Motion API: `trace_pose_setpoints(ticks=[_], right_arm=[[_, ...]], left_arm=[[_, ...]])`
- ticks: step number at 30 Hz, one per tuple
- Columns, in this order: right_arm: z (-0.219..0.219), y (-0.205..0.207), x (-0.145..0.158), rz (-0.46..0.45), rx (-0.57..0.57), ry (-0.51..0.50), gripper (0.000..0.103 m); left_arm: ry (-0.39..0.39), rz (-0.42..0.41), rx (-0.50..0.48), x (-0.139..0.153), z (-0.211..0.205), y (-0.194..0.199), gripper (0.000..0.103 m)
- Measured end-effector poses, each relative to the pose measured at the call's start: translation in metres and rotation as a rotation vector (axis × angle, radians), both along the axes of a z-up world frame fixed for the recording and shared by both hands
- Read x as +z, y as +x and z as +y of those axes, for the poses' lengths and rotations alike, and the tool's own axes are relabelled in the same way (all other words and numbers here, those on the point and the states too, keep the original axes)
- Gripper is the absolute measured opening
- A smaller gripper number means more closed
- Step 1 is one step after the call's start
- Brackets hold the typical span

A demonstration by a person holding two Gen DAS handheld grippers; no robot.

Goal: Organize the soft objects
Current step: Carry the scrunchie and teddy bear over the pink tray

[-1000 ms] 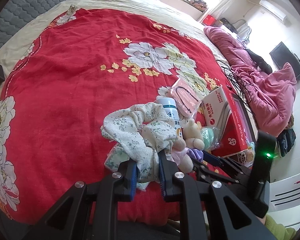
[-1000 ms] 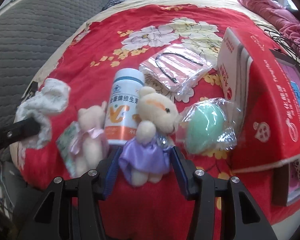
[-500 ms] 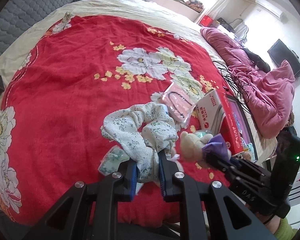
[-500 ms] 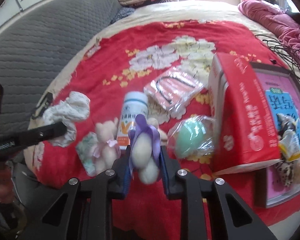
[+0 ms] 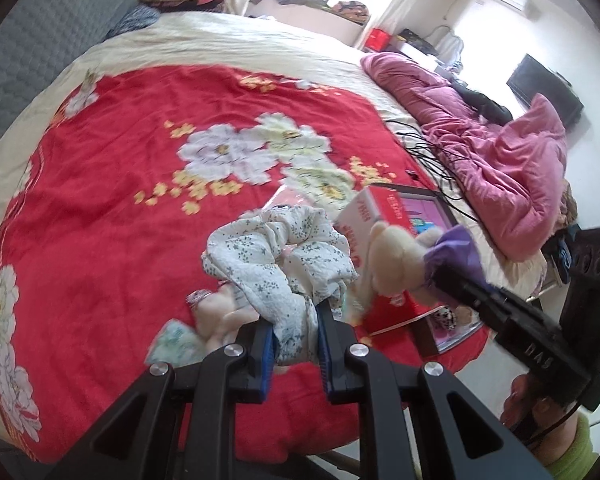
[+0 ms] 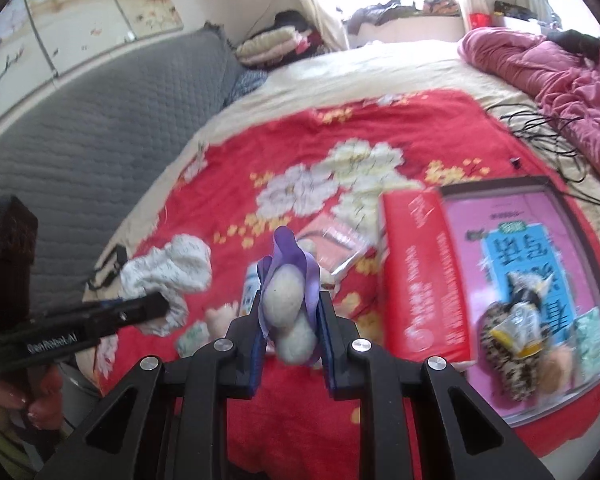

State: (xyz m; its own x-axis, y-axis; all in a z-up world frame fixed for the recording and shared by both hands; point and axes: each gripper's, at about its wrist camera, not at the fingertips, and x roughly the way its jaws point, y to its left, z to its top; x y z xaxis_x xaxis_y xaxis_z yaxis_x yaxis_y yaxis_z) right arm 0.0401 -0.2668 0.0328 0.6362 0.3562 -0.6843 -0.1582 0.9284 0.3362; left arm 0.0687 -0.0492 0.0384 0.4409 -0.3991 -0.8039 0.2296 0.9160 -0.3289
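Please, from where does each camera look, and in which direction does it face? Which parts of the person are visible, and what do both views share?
Left wrist: sits on the left hand-held gripper, faces down along its fingers at the red bedspread; it clamps the floral cloth. A hand shows.
Right wrist: sits on the right hand-held gripper, faces down toward the headboard; it clamps the bear. A hand shows.
Shared: cloth, bear, red box, bedspread, and each view shows the other gripper.

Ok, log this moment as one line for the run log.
left gripper: shut on floral scrunchie | right gripper: shut on purple-dressed teddy | both above red bedspread
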Motion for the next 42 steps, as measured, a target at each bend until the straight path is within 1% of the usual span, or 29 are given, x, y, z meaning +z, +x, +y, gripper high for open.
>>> trace_pose_setpoints(ticks=[5, 9, 13, 17, 21, 23, 27, 31, 39, 42], right_arm=[[-0.041, -0.005, 0.022, -0.050, -0.070, 0.008, 0.023], [-0.081, -0.012, 0.033, -0.084, -0.152, -0.008, 0.023], [-0.122, -0.022, 0.034, -0.084, -0.216, -0.009, 0.023], [-0.158, -0.030, 0.027, -0.064, -0.268, -0.027, 0.023], [-0.181, -0.036, 0.015, -0.041, -0.302, -0.036, 0.023], [-0.191, -0.038, 0.011, -0.036, -0.320, -0.059, 0.023], [-0.210, -0.040, 0.002, -0.025, -0.348, -0.067, 0.023], [-0.220, -0.036, -0.009, -0.007, -0.358, -0.097, 0.023], [-0.232, -0.033, -0.029, 0.018, -0.365, -0.077, 0.023], [-0.233, -0.031, -0.034, 0.027, -0.361, -0.074, 0.023]], left_arm=[[0.009, -0.015, -0.053, 0.009, -0.032, 0.001, 0.019], [0.017, -0.038, -0.118, 0.018, -0.068, 0.001, 0.019], [0.018, -0.046, -0.173, 0.025, -0.104, 0.000, 0.019], [0.026, -0.050, -0.227, 0.025, -0.144, -0.001, 0.019], [0.047, -0.038, -0.278, 0.014, -0.180, -0.004, 0.019], [0.059, -0.031, -0.302, 0.008, -0.197, -0.007, 0.019], [0.058, -0.006, -0.334, -0.005, -0.226, -0.011, 0.019], [0.066, 0.015, -0.369, -0.020, -0.246, -0.016, 0.019], [0.113, 0.067, -0.440, -0.054, -0.279, -0.031, 0.019], [0.113, 0.093, -0.457, -0.068, -0.288, -0.034, 0.019]])
